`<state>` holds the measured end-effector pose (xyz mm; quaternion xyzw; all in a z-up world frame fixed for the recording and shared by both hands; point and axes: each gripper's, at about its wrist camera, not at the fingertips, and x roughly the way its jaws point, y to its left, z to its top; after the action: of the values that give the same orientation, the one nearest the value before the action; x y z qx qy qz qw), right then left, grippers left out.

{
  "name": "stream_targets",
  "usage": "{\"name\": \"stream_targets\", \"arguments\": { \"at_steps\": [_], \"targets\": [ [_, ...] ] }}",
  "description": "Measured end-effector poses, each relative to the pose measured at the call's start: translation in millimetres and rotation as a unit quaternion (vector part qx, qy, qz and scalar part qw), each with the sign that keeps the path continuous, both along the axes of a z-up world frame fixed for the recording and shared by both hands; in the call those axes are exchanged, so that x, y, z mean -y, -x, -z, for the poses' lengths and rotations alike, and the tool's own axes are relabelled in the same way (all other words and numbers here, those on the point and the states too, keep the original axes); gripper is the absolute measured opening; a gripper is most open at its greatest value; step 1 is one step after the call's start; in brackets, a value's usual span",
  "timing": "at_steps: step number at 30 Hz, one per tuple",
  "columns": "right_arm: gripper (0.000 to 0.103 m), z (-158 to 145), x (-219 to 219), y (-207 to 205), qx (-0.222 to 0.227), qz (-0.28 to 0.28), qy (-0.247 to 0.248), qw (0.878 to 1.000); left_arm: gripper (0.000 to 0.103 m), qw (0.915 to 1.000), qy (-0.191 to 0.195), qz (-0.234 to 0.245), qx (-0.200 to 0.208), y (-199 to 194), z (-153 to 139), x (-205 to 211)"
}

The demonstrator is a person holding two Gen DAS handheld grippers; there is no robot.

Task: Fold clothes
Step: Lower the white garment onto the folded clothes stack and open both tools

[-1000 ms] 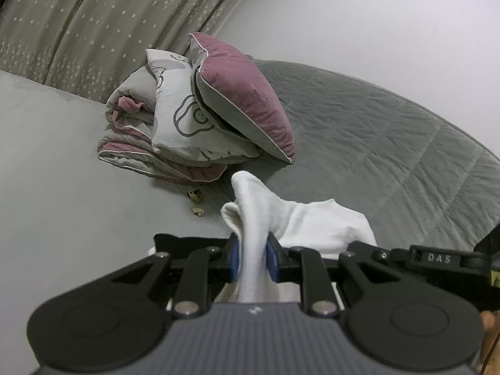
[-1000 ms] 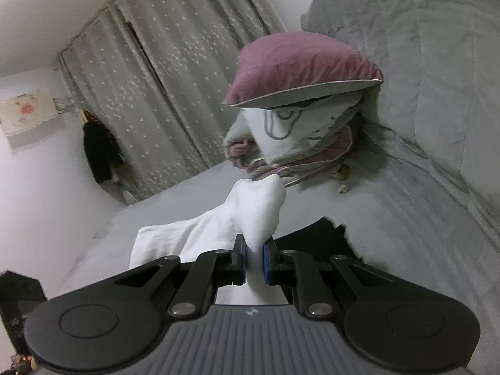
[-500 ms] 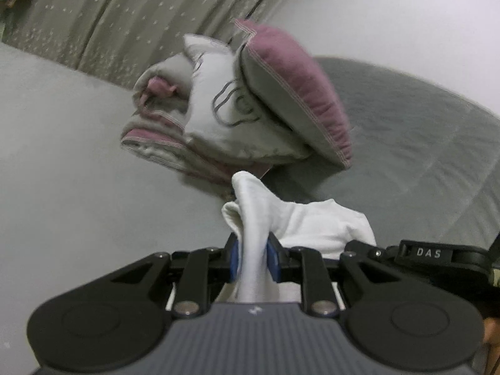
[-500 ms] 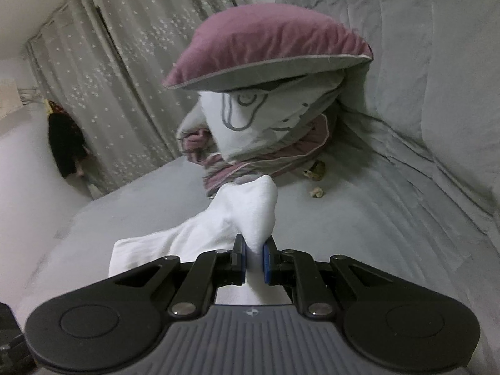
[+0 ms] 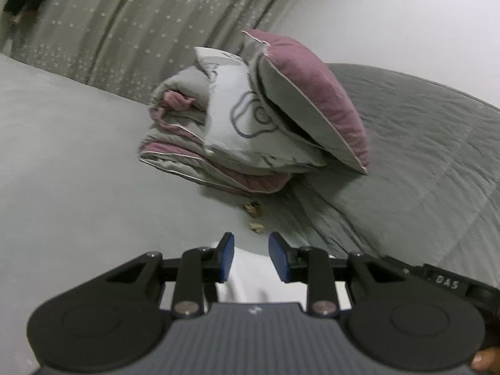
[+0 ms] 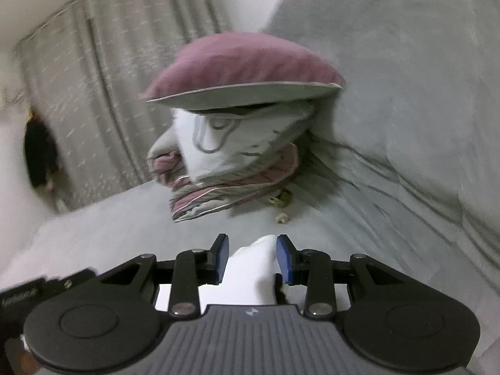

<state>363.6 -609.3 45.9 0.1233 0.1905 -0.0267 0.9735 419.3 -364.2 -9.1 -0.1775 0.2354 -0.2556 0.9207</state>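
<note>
Both tongs, left (image 5: pixel 248 257) and right (image 6: pixel 251 257), are being held wide, gripping nothing. The white garment (image 6: pixel 253 273) is lying between the right fingers, well short of the purple pillow (image 6: pixel 247 62).

This is a home bedroom. Ahead of both grippers, a grey bed sheet (image 5: pixel 78 156) spreads out, with a mauve pillow (image 5: pixel 315 93) leaning on a folded quilt (image 5: pixel 193 143) and a printed white pillow (image 6: pixel 237 147). A quilted grey headboard (image 5: pixel 437 143) stands to the right of the left gripper, and beyond the bedding, grey dotted curtains (image 5: pixel 140 25) hang.
</note>
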Motion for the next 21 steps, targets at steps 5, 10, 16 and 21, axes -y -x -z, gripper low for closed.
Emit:
{"name": "stream_targets", "arguments": {
  "at_steps": [5, 10, 16, 21],
  "targets": [
    [0.034, 13.4, -27.7, 17.3, -0.002, -0.043, 0.065, 0.997, 0.026, 0.9993, -0.012, 0.034, 0.005, 11.5, 5.9, 7.1],
    [0.033, 39.0, -36.9, 17.9, -0.049, -0.046, 0.099, 0.993, 0.03, 0.9943, -0.09, 0.056, 0.012, 22.5, 16.9, 28.4],
    [0.034, 14.2, -33.1, 34.7, -0.041, -0.03, 0.071, 0.996, 0.085, 0.99, -0.133, 0.045, -0.015, 30.2, -5.7, 28.3],
    [0.046, -8.1, -33.3, 41.5, -0.079, -0.009, 0.071, 0.994, 0.102, 0.9827, -0.176, 0.022, -0.054, 35.5, -21.3, 26.0]
  ]
}}
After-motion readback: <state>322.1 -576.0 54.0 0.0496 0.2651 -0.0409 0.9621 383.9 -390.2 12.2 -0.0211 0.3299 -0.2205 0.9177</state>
